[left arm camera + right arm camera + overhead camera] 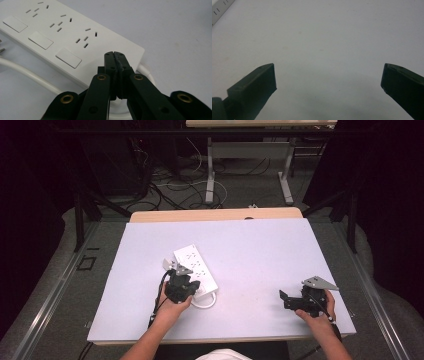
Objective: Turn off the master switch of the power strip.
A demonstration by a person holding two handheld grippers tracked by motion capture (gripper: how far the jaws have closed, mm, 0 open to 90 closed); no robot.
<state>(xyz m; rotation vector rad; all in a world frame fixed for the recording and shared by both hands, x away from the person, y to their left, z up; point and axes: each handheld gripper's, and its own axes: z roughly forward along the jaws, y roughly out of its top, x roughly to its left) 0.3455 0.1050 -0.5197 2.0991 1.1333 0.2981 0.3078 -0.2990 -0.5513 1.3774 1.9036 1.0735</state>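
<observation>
Left hand-held gripper (115,53) clenched empty at power strip (62,35) edge; right hand-held gripper (328,75) released, nr table (332,32).

White power strip (196,267) (white cable (27,73)), black grippers.

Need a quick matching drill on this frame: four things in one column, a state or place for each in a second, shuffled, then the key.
Things:
1. left gripper
2. right gripper
3. power strip
4. white cable

States or places:
A. jaws wide apart over bare table
B. lies flat on the table, sockets up
C. jaws pressed together, tips at the strip's end
D. runs on the table alongside the strip

Pairs: 1-C, 2-A, 3-B, 4-D
</observation>
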